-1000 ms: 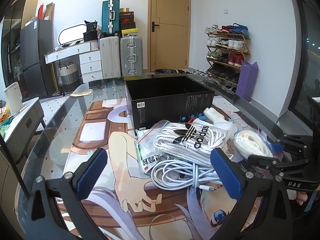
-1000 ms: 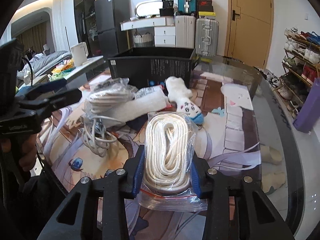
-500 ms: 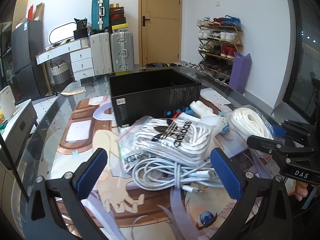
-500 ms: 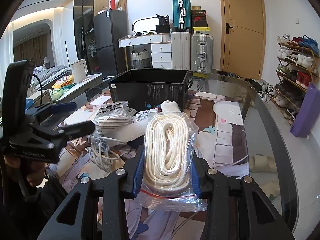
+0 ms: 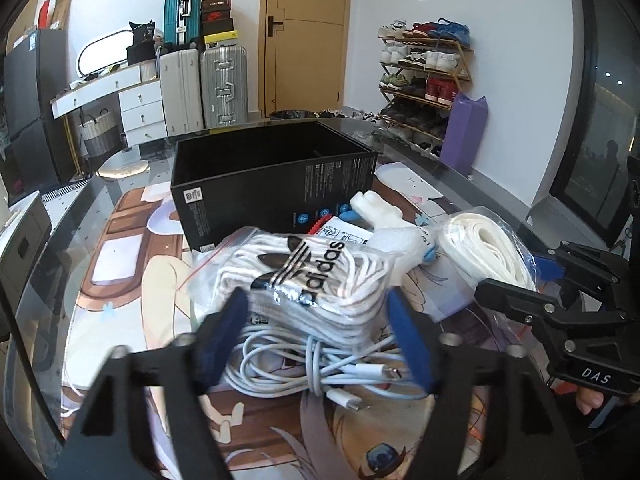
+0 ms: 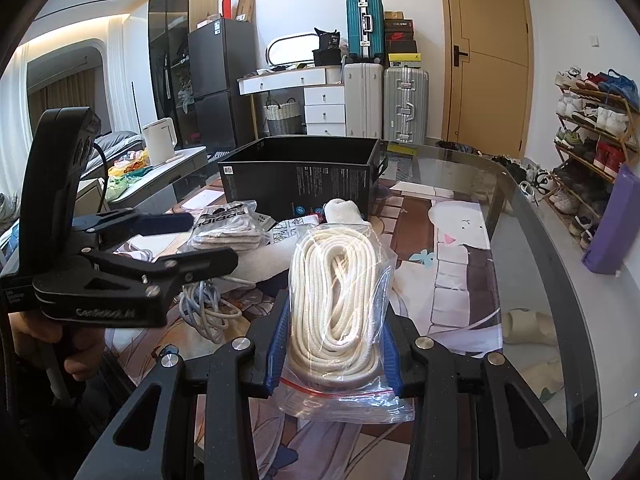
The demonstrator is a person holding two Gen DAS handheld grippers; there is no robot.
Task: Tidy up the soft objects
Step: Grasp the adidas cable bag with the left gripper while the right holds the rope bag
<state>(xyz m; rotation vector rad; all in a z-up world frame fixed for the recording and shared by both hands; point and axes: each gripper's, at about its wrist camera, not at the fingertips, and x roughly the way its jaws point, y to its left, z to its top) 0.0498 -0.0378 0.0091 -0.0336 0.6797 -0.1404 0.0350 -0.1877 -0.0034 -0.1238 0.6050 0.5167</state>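
My right gripper (image 6: 334, 344) is shut on a clear zip bag of coiled white rope (image 6: 340, 296) and holds it above the table; the bag also shows in the left wrist view (image 5: 488, 252). My left gripper (image 5: 316, 320) has its jaws on either side of the near edge of an Adidas bag of white laces (image 5: 304, 280), partly closed. A bundle of white cables (image 5: 312, 364) lies under that bag. An open black box (image 5: 276, 184) stands behind. A white plush toy (image 5: 384, 220) lies beside the box.
The glass table has a cartoon mat (image 6: 460, 264). A printed leaflet (image 5: 344, 234) lies in front of the box. Suitcases (image 6: 384, 100), a door and a shoe rack (image 6: 592, 128) stand beyond the table. The left gripper shows at the left in the right wrist view (image 6: 120, 264).
My left gripper's jaws have narrowed and moved forward onto the near edge of the Adidas bag. The right gripper has lifted the rope bag higher.
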